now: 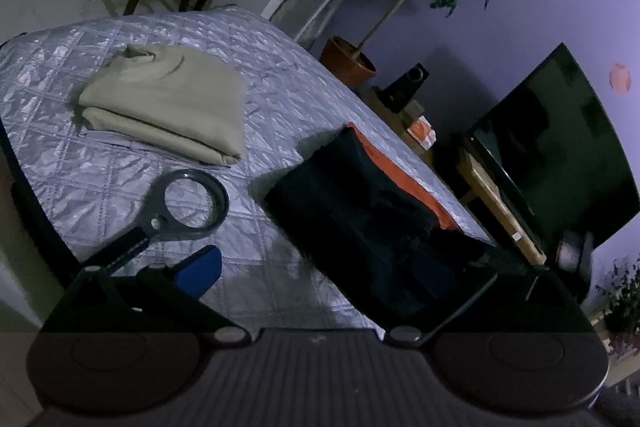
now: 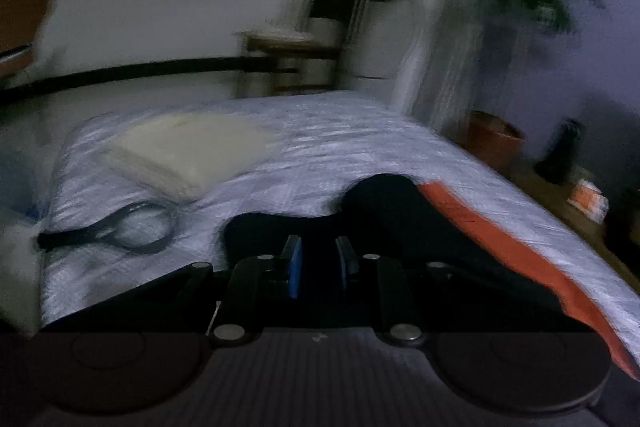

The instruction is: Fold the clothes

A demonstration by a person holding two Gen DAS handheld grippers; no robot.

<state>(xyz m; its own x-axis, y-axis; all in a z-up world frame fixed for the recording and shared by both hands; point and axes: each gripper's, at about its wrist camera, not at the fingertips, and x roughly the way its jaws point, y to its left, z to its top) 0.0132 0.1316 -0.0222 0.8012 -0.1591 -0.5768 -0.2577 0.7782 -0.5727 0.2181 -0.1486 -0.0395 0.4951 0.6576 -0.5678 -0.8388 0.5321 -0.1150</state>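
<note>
Ahead and to the left of the left gripper (image 1: 320, 275), on the quilted silver bedspread (image 1: 280, 79), a beige garment (image 1: 168, 99) lies folded into a tidy, layered rectangle, set well out toward the far side, likely so the near stretch stays free for work. Nearer, just ahead of the left fingertip (image 1: 202, 269), a magnifying glass (image 1: 188, 203) lies flat with its handle pointing back at the gripper; it seems merely parked there.

The left gripper stands wide open. Its right finger is lost against a dark garment (image 1: 360, 227) lying straight ahead and to the right, so whether it touches the cloth I cannot tell. That garment looks squared off, with an orange one (image 1: 404, 179) showing along its far right edge, as if the dark piece were stacked on top.

The right wrist view is blurred. The right gripper (image 2: 318, 263) has its blue pads (image 2: 295, 267) a narrow gap apart, poised just over the near edge of the dark cloth; whether any fabric sits between them cannot be made out. The scene fits both a pile just finished and a garment about to be folded again.
</note>
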